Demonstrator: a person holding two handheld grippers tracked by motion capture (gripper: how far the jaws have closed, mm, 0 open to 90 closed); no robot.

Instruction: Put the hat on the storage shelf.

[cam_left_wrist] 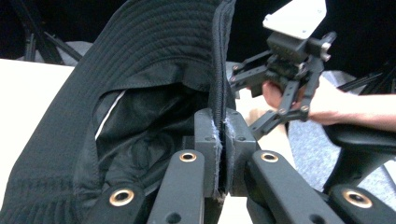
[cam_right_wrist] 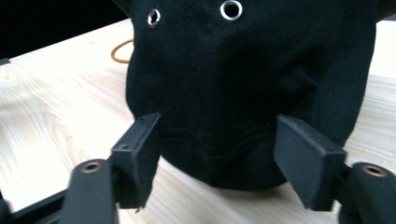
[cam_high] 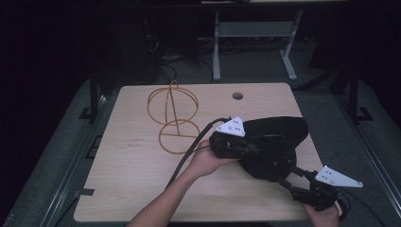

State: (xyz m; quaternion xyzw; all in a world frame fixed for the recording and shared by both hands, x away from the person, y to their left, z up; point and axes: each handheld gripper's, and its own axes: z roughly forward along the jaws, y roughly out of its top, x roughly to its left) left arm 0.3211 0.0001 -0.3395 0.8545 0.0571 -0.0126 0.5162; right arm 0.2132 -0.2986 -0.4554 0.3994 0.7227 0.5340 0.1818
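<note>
Item: black bucket hat (cam_high: 276,149), mid-table right of the wire stand (cam_high: 173,118), brim clamped in my left gripper (cam_left_wrist: 223,154); my right gripper (cam_right_wrist: 219,158), jaws apart astride the crown, likely next closes on cloth for a two-handed lift.

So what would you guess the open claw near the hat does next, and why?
Probably it eases forward and closes on the hat. The right gripper is open, its jaws spread either side of the hat's crown, not yet touching it, while the left gripper is already shut on the brim, holding the hat up.
</note>
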